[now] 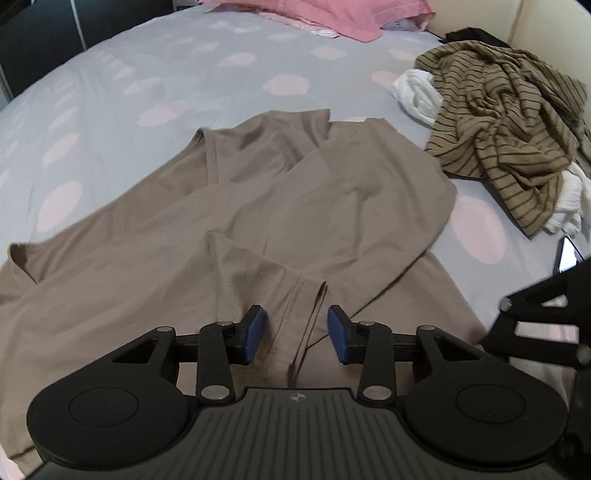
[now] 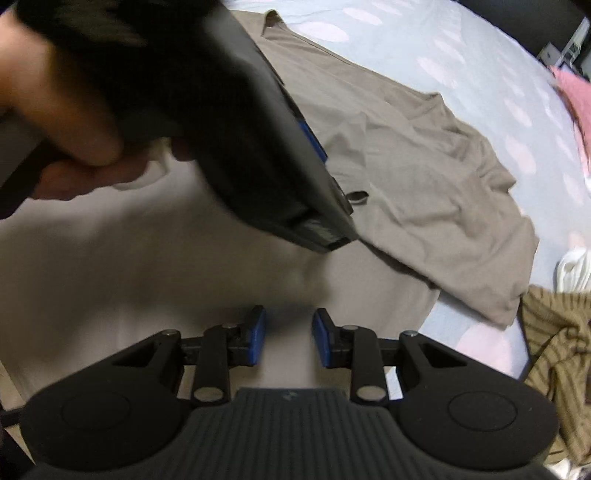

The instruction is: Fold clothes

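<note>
A taupe long-sleeved shirt (image 1: 258,206) lies spread on the bed, with one side and a sleeve folded over its middle. My left gripper (image 1: 296,334) is open just above the shirt, its blue pads on either side of the folded sleeve's cuff (image 1: 303,295). My right gripper (image 2: 289,338) is open low over the shirt's near part (image 2: 147,266). In the right wrist view the left gripper's black body (image 2: 229,122) and the hand holding it fill the upper left, over the shirt (image 2: 424,177). The right gripper's frame (image 1: 543,317) shows at the right edge of the left wrist view.
The bed has a pale blue sheet with pink spots (image 1: 129,92). A crumpled olive striped garment (image 1: 509,122) lies on white clothes (image 1: 417,92) at the right; it also shows in the right wrist view (image 2: 557,332). A pink pillow (image 1: 332,14) lies at the far end.
</note>
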